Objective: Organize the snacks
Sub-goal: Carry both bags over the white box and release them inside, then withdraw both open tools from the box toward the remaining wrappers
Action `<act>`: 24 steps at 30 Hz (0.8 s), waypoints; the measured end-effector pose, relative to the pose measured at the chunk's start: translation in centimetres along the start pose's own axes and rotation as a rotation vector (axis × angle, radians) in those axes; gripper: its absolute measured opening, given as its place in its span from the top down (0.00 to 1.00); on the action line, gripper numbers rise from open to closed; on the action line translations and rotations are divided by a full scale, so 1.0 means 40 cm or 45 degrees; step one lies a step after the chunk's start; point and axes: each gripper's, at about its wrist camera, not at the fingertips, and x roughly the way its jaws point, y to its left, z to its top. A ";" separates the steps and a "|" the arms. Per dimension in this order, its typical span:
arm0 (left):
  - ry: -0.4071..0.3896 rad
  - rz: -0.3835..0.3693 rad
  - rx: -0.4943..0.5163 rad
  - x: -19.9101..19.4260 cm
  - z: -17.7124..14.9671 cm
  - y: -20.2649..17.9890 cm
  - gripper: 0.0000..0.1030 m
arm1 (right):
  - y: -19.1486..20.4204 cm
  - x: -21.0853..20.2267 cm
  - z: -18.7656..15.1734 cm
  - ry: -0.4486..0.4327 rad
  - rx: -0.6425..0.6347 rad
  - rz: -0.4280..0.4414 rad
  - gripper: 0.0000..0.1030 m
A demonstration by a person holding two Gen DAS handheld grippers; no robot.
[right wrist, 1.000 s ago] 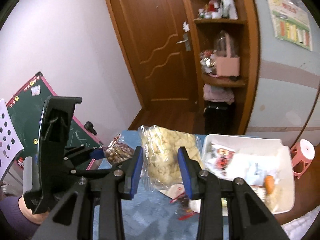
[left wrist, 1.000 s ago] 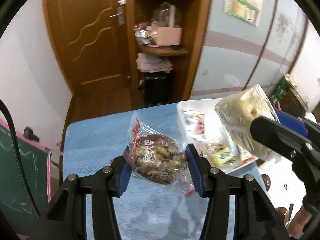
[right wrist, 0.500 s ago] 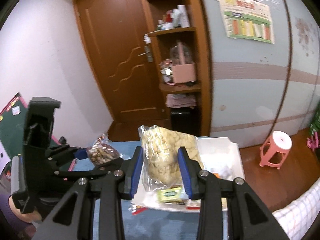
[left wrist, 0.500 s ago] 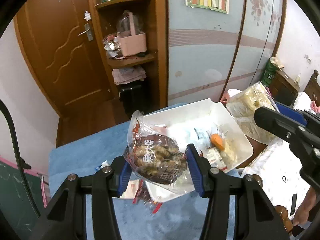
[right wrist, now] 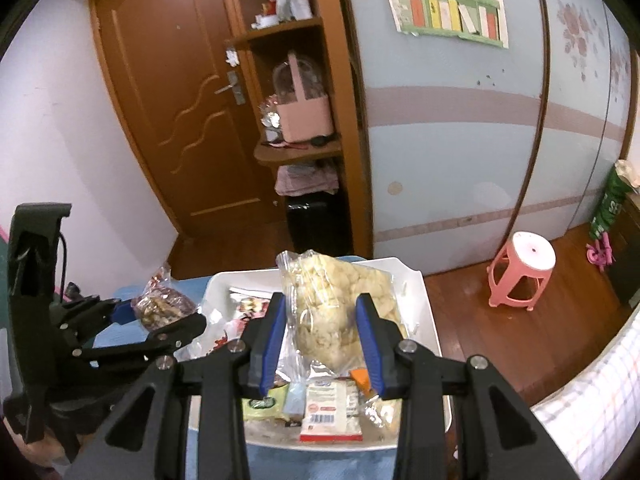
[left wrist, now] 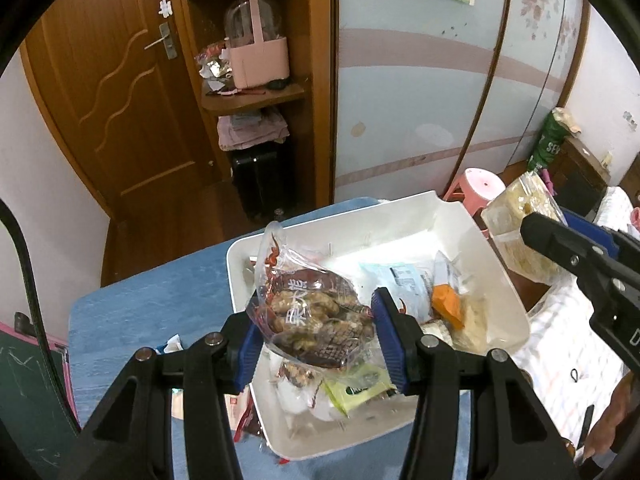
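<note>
My left gripper is shut on a clear bag of brown nuts and holds it above the near left part of a white tray. My right gripper is shut on a clear bag of pale yellow puffed snacks and holds it above the same tray. The tray sits on a blue table and holds several small snack packets. The left gripper and nut bag show at the left of the right wrist view; the puffed bag shows at the right of the left wrist view.
A few loose packets lie on the table left of the tray. Beyond the table stand a wooden door, a corner shelf with a pink basket, a black bin and a pink stool. A checked bedcover lies at the right.
Both grippers have moved to the right with their bags, from over the blue table to over the white tray. The tray now fills the middle of both views.
</note>
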 end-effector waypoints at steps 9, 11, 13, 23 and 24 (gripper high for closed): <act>0.018 0.036 0.057 0.046 -0.002 -0.017 0.10 | -0.008 0.071 -0.008 0.072 0.059 -0.059 0.53; 0.064 0.059 0.083 0.055 -0.005 -0.019 0.10 | -0.002 0.066 -0.014 0.068 0.054 -0.058 0.48; 0.081 0.055 0.079 0.053 -0.008 -0.012 0.10 | 0.005 0.056 -0.017 0.066 0.043 -0.047 0.47; 0.039 0.046 0.019 -0.064 -0.024 0.088 0.10 | 0.058 -0.051 -0.031 -0.004 -0.019 0.005 0.48; 0.034 0.053 0.009 -0.081 -0.030 0.103 0.10 | 0.066 -0.067 -0.035 -0.010 -0.026 0.017 0.48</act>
